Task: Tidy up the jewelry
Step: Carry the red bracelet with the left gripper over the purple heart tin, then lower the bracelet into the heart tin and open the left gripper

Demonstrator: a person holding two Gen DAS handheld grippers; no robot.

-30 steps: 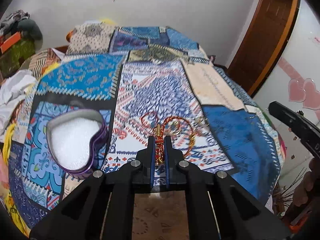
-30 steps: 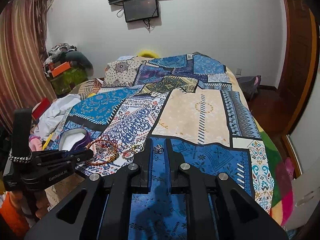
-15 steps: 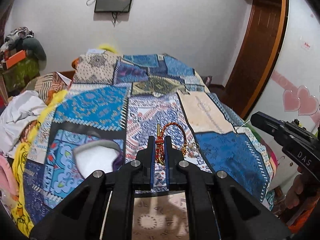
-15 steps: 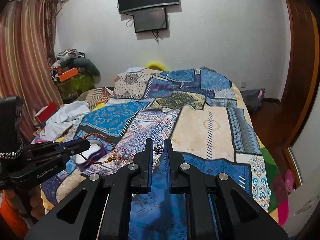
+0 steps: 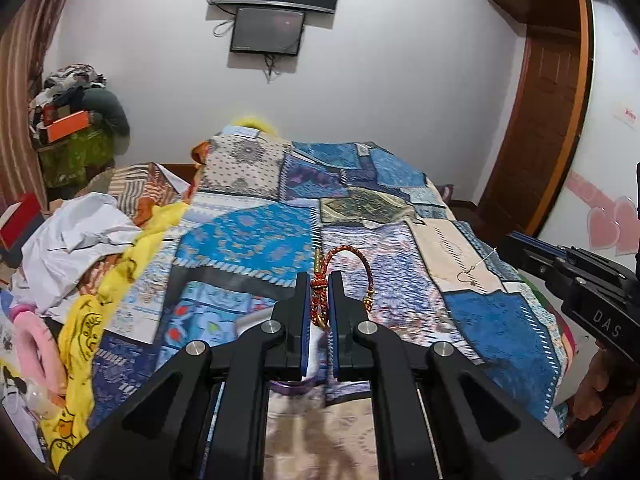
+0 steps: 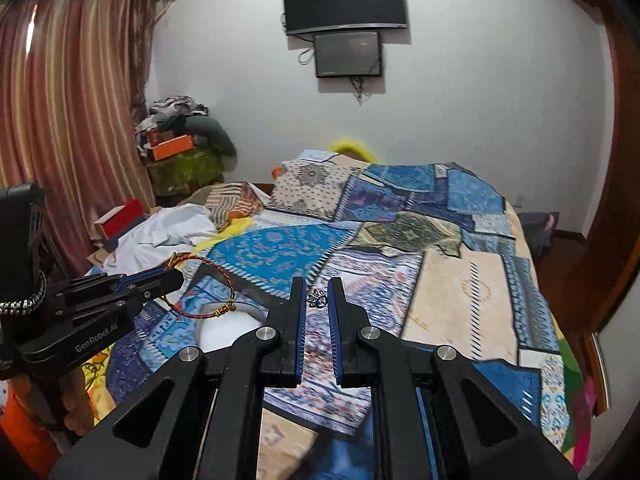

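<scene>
left wrist: left gripper (image 5: 319, 280) raised above patchwork bedspread (image 5: 256, 240), clamping red braided bracelet (image 5: 346, 264), loop arching up and right | right wrist: right gripper (image 6: 317, 286) above bedspread, pinching small silver earring (image 6: 316, 299) at fingertips

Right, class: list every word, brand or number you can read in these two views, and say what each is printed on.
"DAS": on the right gripper body, cut off by the picture's edge.
"GenRobot.AI": on the left gripper body.
Red print on the white sticker on the wardrobe: too small to read.
</scene>
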